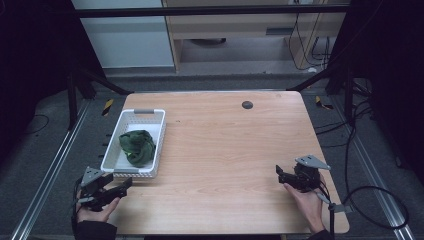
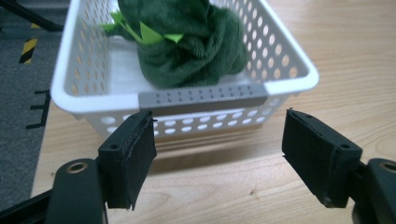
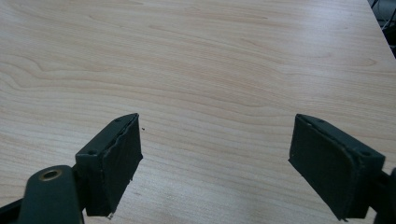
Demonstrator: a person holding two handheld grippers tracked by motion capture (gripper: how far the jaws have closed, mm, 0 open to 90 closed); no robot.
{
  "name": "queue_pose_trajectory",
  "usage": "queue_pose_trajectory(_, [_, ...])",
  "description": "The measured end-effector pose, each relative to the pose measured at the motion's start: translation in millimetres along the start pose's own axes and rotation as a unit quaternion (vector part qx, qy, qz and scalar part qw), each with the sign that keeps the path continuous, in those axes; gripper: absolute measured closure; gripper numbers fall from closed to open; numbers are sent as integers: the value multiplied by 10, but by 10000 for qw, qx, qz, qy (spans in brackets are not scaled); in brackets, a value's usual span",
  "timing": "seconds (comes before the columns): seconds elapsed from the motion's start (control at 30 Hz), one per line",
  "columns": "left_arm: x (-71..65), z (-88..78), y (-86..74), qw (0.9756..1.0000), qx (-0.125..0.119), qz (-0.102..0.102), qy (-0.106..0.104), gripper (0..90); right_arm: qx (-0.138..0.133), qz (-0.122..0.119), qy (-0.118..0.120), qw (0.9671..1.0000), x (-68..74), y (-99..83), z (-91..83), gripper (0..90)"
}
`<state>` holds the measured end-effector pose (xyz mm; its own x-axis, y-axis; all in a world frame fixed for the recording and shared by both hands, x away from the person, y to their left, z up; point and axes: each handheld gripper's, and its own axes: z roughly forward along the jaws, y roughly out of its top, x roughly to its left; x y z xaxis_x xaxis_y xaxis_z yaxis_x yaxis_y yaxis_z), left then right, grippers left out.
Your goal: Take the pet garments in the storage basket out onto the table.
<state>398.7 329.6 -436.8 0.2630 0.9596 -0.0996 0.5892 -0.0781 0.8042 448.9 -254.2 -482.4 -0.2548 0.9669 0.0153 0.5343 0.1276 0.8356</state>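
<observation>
Green plush toy (image 1: 137,146), lying bunched in the white perforated basket (image 1: 111,150) at the table's (image 1: 225,150) left edge: judged soft, light, compressible, non-fragile, best pinched at a raised fold; left gripper (image 2: 217,154) spread empty just before the basket's grey handle (image 2: 203,96), right gripper (image 3: 215,163) spread empty over bare wood.

A light wooden table (image 1: 235,150) with a rounded rectangular top and a small round dark cable grommet (image 1: 247,105) near its far edge stands on grey carpeted floor (image 1: 45,150). Metal floor rails (image 1: 50,170) run past its left and right edges, with yellow-and-black striped tape marks (image 1: 107,106) beside the far corners. Beyond the far edge are a pale wooden cabinet (image 1: 240,30), a white panel (image 1: 122,35) and black cables (image 1: 370,200). The light is dim.
</observation>
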Motion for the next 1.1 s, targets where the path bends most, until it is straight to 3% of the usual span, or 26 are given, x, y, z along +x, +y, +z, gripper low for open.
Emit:
queue_pose_trajectory(0.23, [49,-112,151,9999,-122,26,-34,249,24,-30,-33,10000,1,-1,13,164])
queue_pose_trajectory(0.4, [50,-140,324,9997,-169,178,5,246,40,-21,-28,10000,0,1,15,162])
queue_pose_trajectory(0.73, [-41,-3,667,9986,-189,491,39,230,75,-57,-32,10000,8,1,30,159])
queue_pose_trajectory(1.1, [-16,158,896,9984,-54,547,113,212,99,-77,-22,9999,13,0,43,159])
